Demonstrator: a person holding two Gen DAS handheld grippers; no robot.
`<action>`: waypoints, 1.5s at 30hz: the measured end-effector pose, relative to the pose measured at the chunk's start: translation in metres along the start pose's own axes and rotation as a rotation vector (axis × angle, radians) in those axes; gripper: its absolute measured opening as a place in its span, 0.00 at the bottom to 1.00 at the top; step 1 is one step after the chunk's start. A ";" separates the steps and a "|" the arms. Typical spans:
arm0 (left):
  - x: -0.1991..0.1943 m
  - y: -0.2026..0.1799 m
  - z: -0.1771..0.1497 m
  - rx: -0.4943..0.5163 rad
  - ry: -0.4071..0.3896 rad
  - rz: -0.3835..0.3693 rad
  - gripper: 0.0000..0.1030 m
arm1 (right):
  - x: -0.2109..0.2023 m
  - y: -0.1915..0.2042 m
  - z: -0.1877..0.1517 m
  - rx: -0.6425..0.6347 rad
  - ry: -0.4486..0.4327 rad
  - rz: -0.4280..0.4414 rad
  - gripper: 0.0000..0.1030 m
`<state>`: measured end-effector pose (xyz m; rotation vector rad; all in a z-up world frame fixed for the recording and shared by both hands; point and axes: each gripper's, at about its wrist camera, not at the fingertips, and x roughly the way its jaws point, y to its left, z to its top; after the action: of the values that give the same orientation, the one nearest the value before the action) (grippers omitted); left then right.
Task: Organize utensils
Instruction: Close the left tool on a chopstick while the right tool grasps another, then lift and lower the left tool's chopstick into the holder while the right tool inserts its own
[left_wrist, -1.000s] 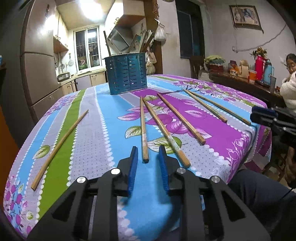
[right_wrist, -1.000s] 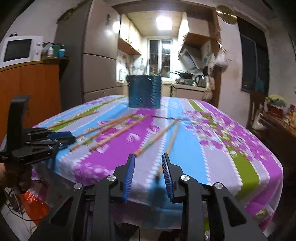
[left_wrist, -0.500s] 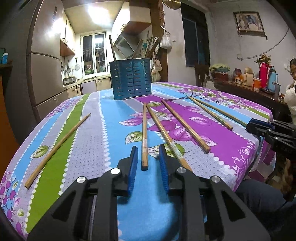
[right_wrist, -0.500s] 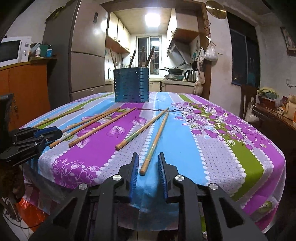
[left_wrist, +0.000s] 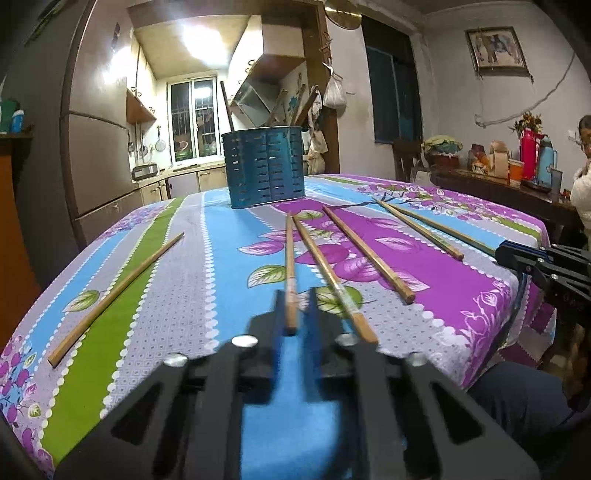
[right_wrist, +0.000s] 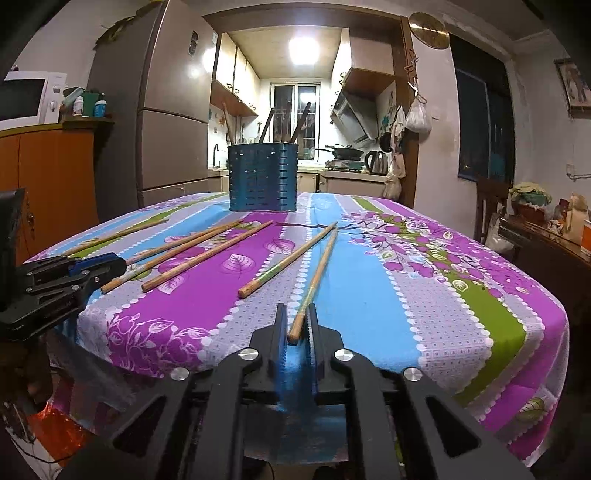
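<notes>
The left gripper (left_wrist: 294, 308) has its jaws pressed together on the near end of a chopstick (left_wrist: 289, 258), which runs from the near edge of the table (left_wrist: 177, 295) straight toward the blue holder (left_wrist: 265, 167). The right gripper (right_wrist: 296, 323) likewise pinches the near end of the rightmost chopstick (right_wrist: 318, 273) at the table's near edge. Between the two held sticks lie three more chopsticks (right_wrist: 207, 254) on the flowered cloth, and another single chopstick (left_wrist: 118, 288) lies near the table's left edge. The perforated blue holder stands upright by the far edge, with several dark-handled utensils (right_wrist: 301, 120) leaning out of it.
</notes>
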<state>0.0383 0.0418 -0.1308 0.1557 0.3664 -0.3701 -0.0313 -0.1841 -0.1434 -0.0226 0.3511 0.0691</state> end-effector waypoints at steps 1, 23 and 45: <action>0.000 -0.001 -0.001 0.000 0.000 0.001 0.05 | 0.000 -0.001 0.000 0.007 -0.003 0.006 0.09; -0.020 0.025 0.167 0.005 -0.237 -0.068 0.05 | -0.034 -0.026 0.169 -0.113 -0.236 0.115 0.07; 0.019 0.049 0.288 -0.027 -0.115 -0.064 0.05 | 0.045 -0.052 0.323 -0.054 -0.088 0.256 0.07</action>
<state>0.1655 0.0193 0.1322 0.0957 0.2630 -0.4353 0.1252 -0.2217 0.1444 -0.0278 0.2625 0.3316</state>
